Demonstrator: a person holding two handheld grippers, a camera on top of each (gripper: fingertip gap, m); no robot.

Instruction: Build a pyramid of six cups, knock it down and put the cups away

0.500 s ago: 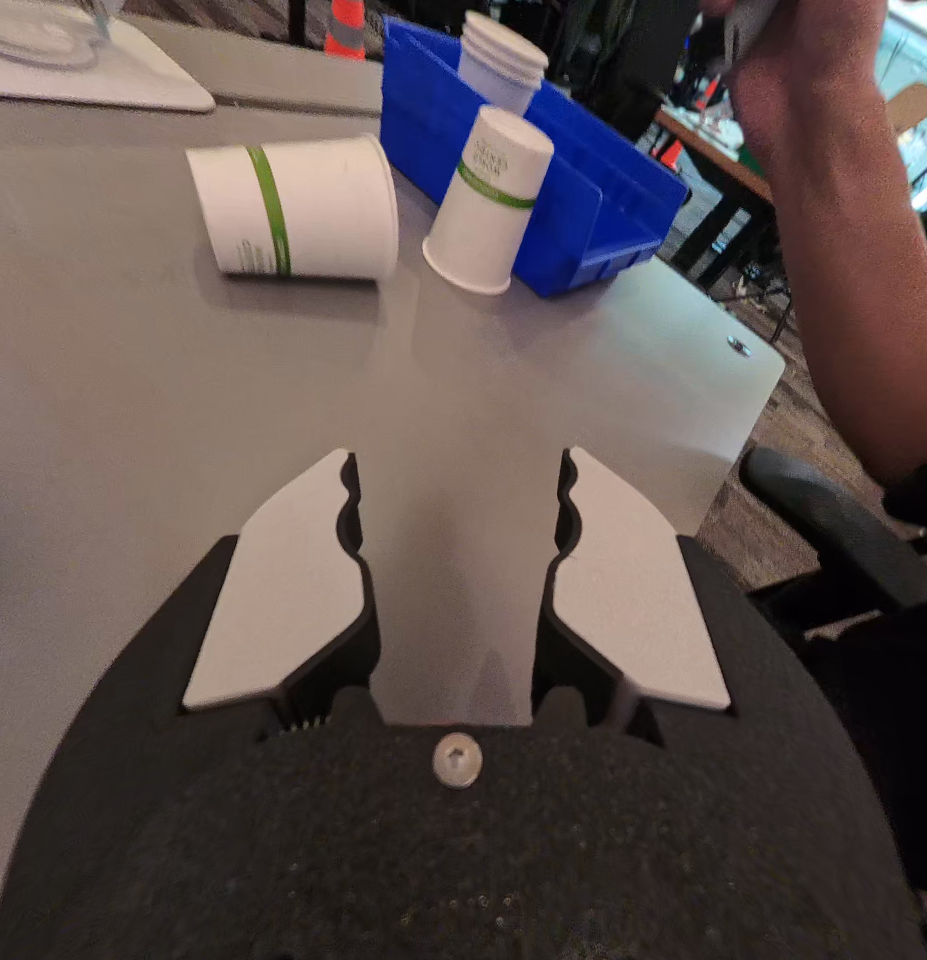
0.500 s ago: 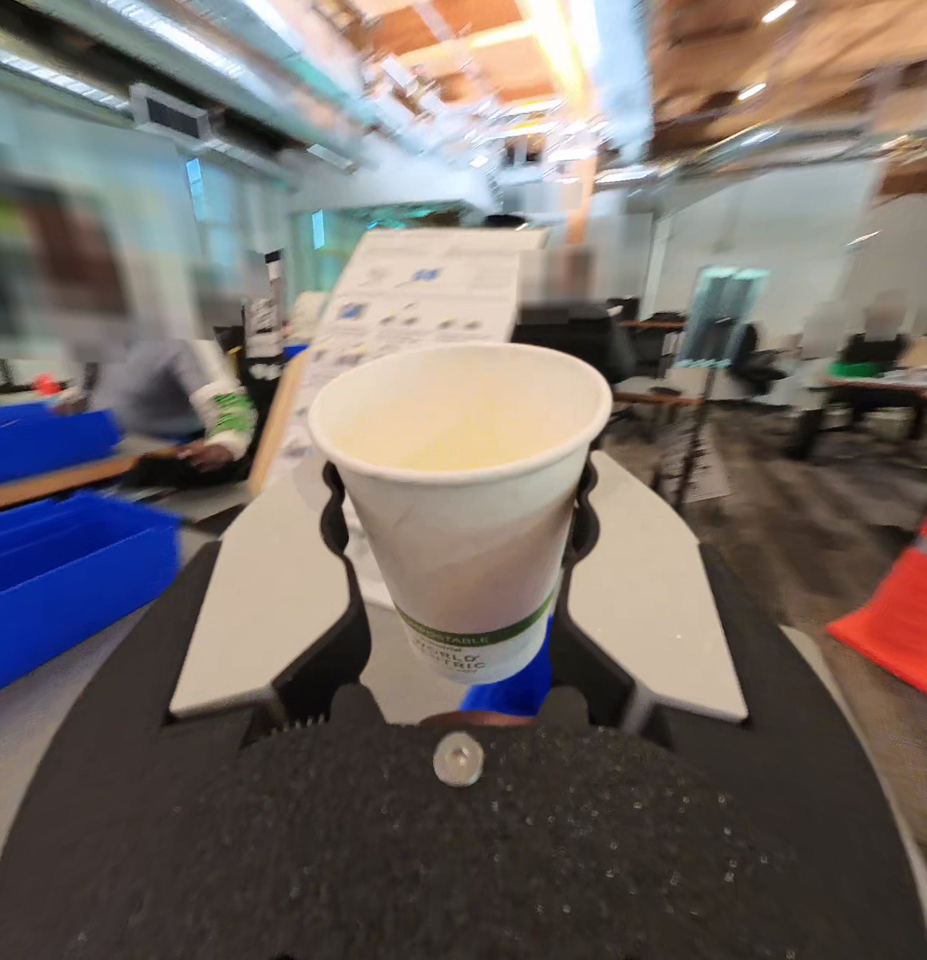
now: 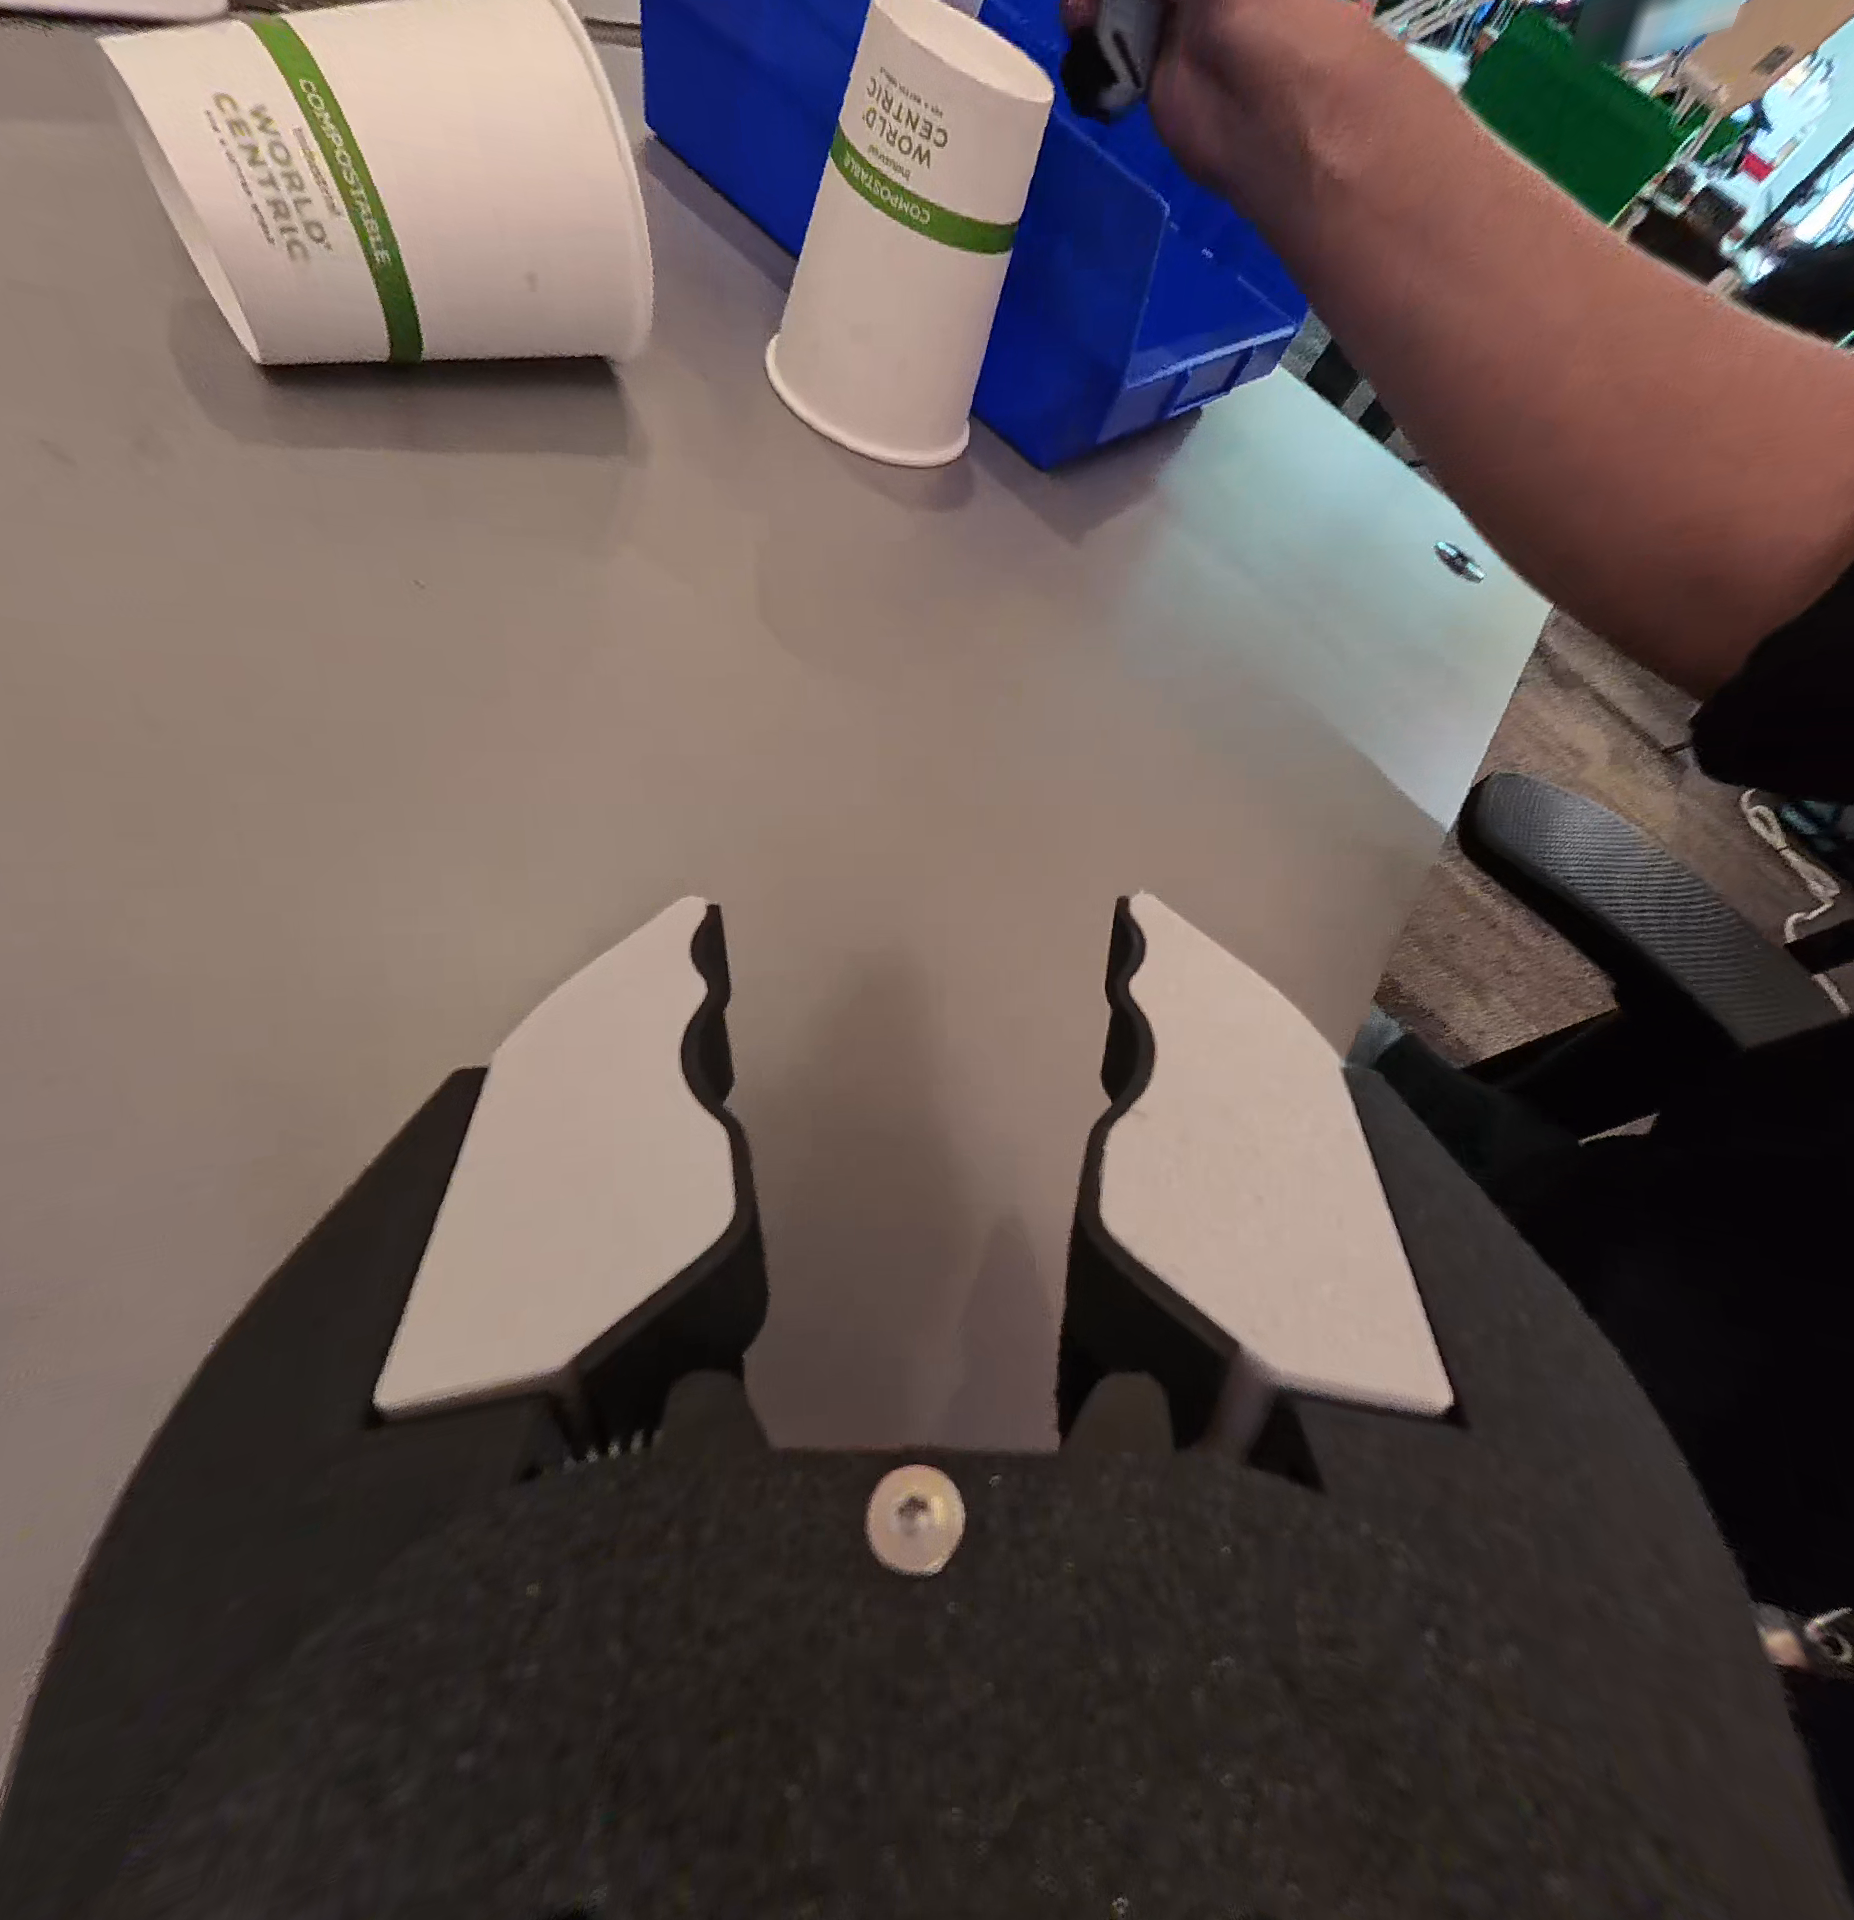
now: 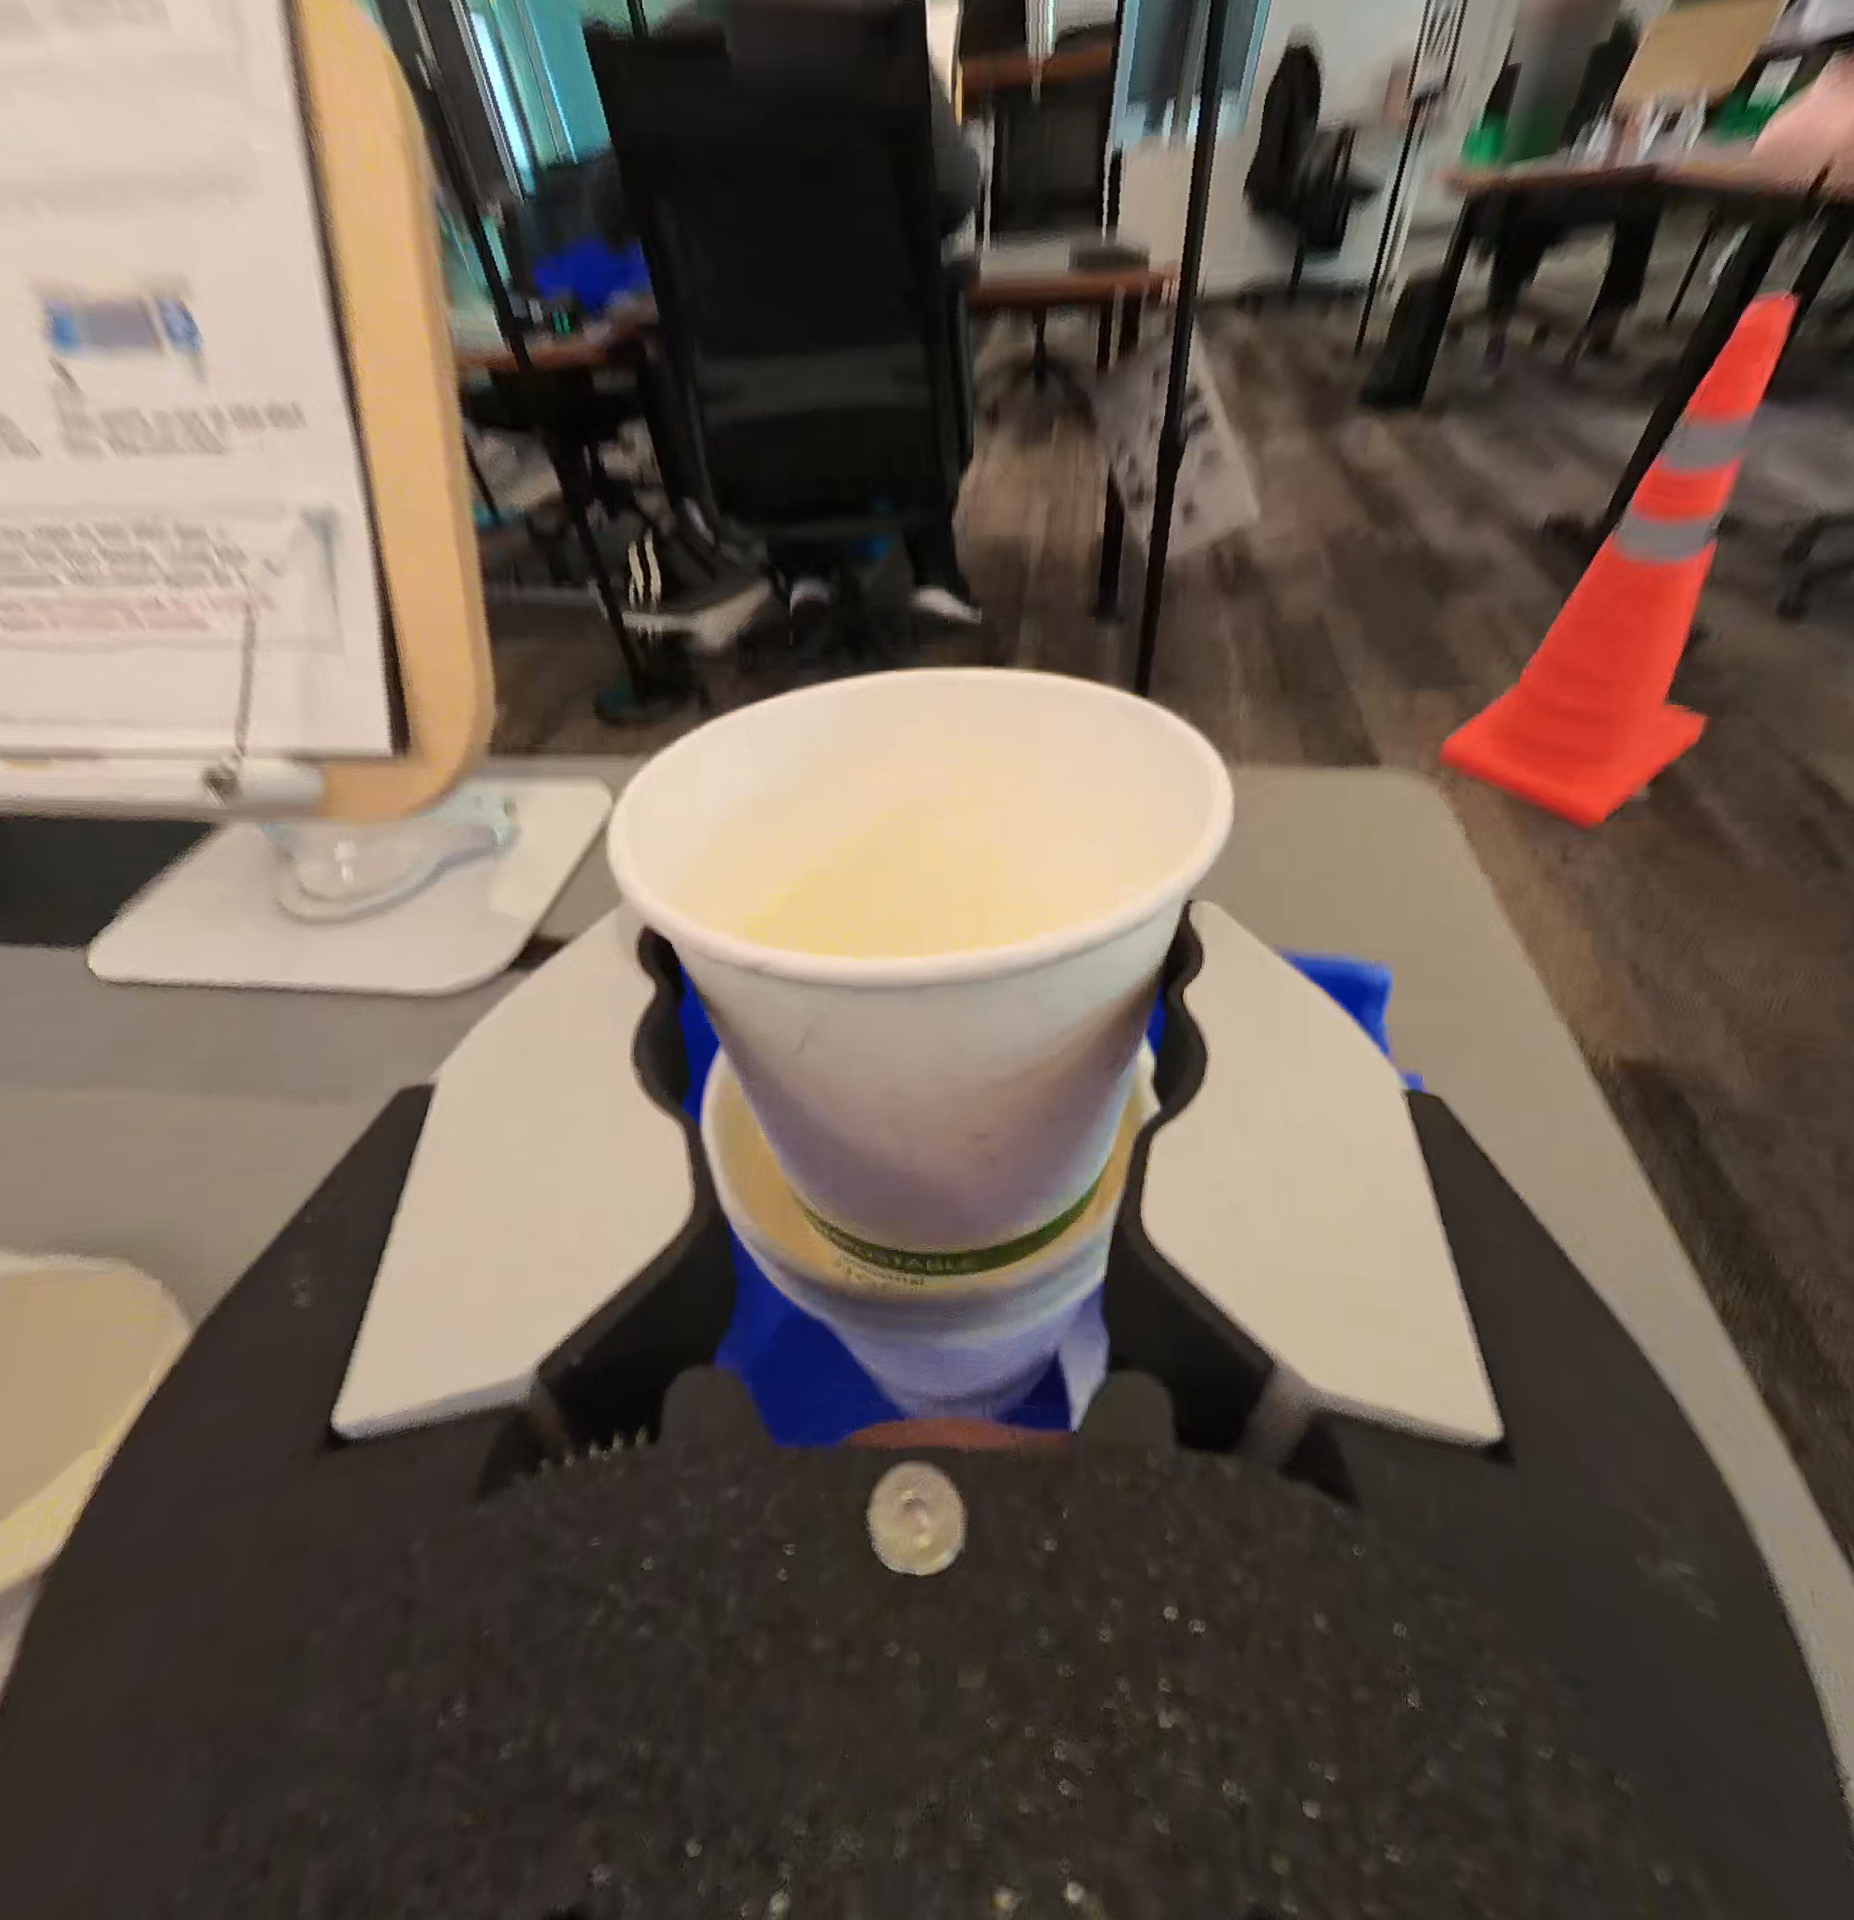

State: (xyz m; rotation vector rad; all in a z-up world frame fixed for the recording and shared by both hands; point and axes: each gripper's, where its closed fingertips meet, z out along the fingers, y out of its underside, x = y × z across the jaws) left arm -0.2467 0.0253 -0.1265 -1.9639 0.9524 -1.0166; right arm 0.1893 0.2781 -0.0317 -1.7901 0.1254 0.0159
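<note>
Right gripper (image 4: pixel 918 1023) pinches a cup (image 4: pixel 928 977) — seemingly entering stacked cups (image 4: pixel 902 1288) in the blue bin (image 4: pixel 798 1371); left gripper (image 3: pixel 918 1023) spread, empty.

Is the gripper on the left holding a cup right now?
No, the left gripper is open with only bare grey table between its fingers, and both loose cups lie farther off.

On the table (image 3: pixel 487 675), one cup (image 3: pixel 383 197) lay on its side at the far left. To its right a second cup (image 3: pixel 902 281) stood upside down, tilted against the near wall of the bin (image 3: pixel 1131 312). Over the bin, the right gripper (image 4: pixel 918 997) held a third cup (image 4: pixel 923 956) upright, its base inside a cup stack (image 4: pixel 902 1309) in the bin. The left gripper (image 3: pixel 915 935) hung nearer, above bare table.
</note>
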